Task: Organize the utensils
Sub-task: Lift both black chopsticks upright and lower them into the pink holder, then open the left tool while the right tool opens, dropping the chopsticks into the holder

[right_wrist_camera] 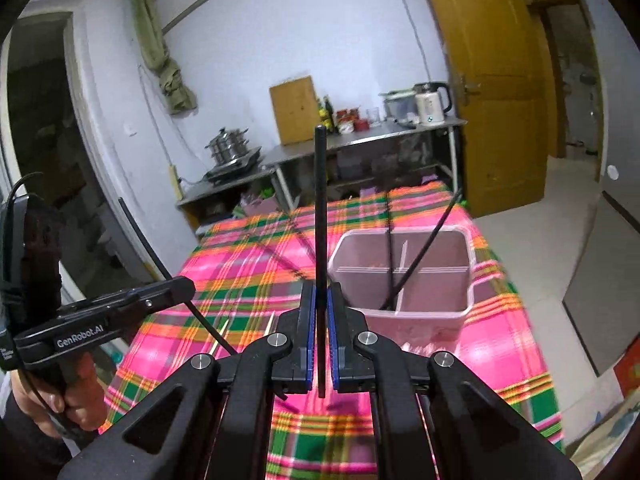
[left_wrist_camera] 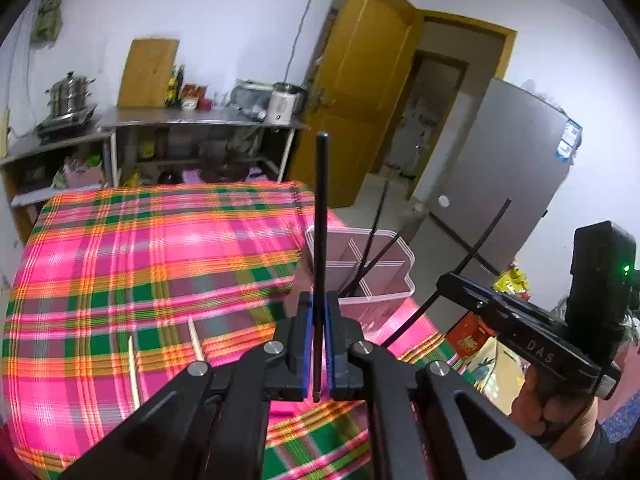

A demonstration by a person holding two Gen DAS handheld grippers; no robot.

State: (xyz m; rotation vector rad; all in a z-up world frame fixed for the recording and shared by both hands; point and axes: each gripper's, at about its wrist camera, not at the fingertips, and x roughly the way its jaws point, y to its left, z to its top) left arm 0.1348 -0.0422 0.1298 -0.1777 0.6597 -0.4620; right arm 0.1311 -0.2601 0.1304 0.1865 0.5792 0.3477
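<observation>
Holding one black chopstick (left_wrist_camera: 320, 240) upright in the clamped left gripper (left_wrist_camera: 318, 320), another (right_wrist_camera: 320, 240) in the right gripper (right_wrist_camera: 319, 320); pink divided holder (right_wrist_camera: 404, 272) sits just ahead-right, so a tilted tip could snag its rim.

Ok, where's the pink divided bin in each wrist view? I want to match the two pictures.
Left wrist view: the pink bin sits right of centre at the table's right edge, just right of the chopstick held by the left gripper.
Right wrist view: it sits right of centre, just beyond the right gripper.
Shared landmark: the yellow door behind the table.
</observation>
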